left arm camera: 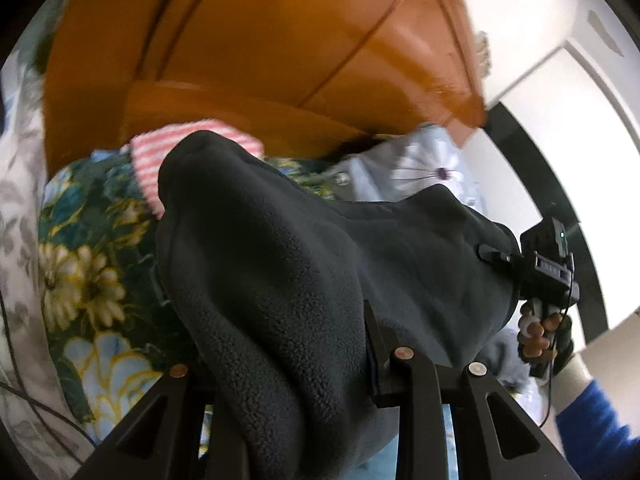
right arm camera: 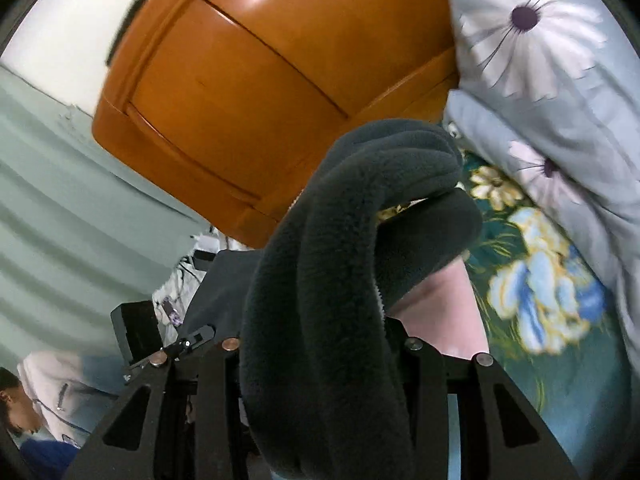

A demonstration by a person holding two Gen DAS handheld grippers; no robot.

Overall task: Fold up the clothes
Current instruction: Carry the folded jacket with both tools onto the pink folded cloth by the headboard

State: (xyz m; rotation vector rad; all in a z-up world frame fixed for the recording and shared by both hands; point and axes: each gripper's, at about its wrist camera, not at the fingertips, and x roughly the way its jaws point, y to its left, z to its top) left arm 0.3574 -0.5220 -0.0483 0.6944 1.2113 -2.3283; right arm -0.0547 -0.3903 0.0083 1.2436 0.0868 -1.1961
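Dark grey fleece point(left arm camera: 288, 264) — thick, bunched

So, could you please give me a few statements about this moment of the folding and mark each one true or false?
1. The left hand-held gripper is shut on the dark grey fleece garment. True.
2. The fleece lies flat and fully folded on the floral bedspread. False: it is lifted, draped over both grippers.
3. The right hand-held gripper also grips the fleece. True.
4. A green-striped cloth lies beyond the fleece. False: the striped cloth is pink and white.
5. An orange-brown wooden headboard stands behind the bed. True.
6. The pillow has a plain red cover. False: it is pale blue-grey with white daisies.
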